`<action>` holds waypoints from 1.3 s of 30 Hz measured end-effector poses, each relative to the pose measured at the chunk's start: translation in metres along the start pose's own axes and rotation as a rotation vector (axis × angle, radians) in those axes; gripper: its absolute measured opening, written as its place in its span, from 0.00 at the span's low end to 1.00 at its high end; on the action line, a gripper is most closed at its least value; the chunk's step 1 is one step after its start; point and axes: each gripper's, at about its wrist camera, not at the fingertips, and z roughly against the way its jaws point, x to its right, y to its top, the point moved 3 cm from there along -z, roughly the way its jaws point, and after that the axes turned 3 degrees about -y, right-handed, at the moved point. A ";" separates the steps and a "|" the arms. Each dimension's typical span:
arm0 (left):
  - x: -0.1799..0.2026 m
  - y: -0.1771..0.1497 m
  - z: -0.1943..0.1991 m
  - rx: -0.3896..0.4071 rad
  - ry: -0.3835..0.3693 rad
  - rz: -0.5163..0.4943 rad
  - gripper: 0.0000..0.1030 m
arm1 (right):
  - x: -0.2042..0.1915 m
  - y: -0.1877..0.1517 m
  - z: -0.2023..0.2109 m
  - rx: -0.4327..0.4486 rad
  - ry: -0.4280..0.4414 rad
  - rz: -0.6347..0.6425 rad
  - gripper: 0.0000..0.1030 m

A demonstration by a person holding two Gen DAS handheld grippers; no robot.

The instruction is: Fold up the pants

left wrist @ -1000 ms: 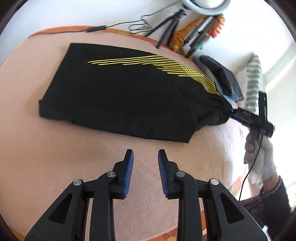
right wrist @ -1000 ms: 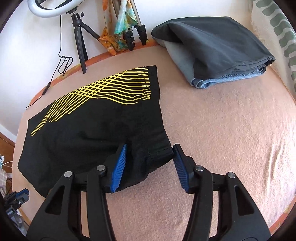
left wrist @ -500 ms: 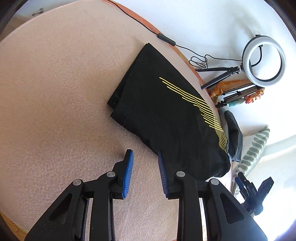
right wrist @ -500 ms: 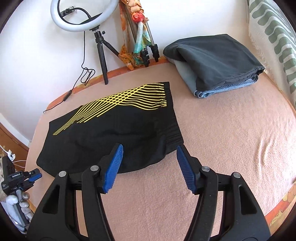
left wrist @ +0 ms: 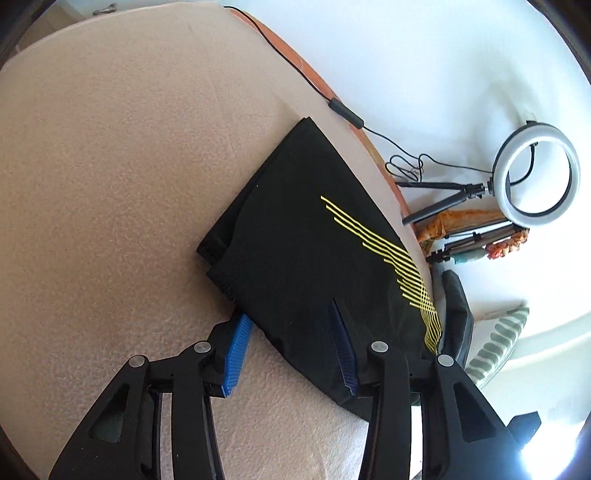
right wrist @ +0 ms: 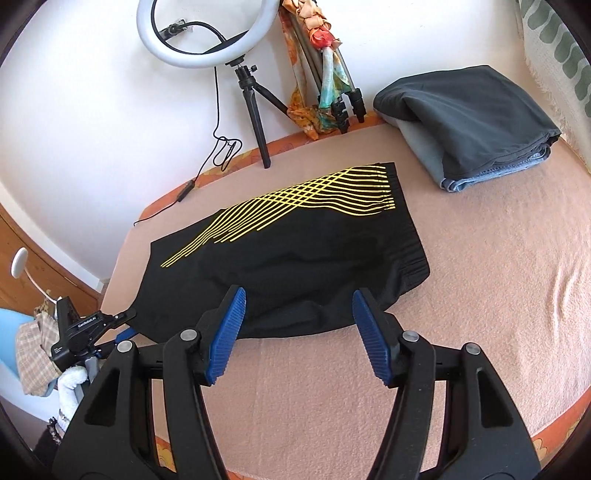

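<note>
Black pants with yellow stripes (left wrist: 306, 251) lie flat, folded lengthwise, on the pink bed cover (left wrist: 110, 166). My left gripper (left wrist: 290, 325) is open and low at the pants' near corner; its left finger sits beside the cloth edge and its right finger rests over the cloth. In the right wrist view the pants (right wrist: 295, 251) lie across the middle. My right gripper (right wrist: 297, 306) is open and empty, just above the pants' near edge. The left gripper also shows in the right wrist view (right wrist: 85, 328), at the pants' left end.
A stack of folded dark and denim clothes (right wrist: 469, 118) lies at the bed's far right. A ring light on a tripod (right wrist: 207, 33) and a second tripod with a scarf (right wrist: 321, 74) stand by the wall. A cable (left wrist: 347, 114) runs along the bed's edge.
My left gripper opened wide and moved onto the pants' near corner. My right gripper opened wider and drew back a little from the pants' edge.
</note>
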 end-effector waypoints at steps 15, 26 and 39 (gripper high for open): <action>0.009 0.017 -0.017 0.135 0.108 -0.066 0.05 | -0.017 0.004 -0.016 -0.031 0.035 0.028 0.62; 0.108 -0.008 -0.032 0.141 0.060 -0.487 0.04 | -0.020 0.034 -0.041 -0.093 0.113 0.001 0.62; 0.132 -0.088 -0.080 -0.067 0.039 -0.734 0.04 | -0.079 0.055 -0.123 -0.252 0.234 0.259 0.62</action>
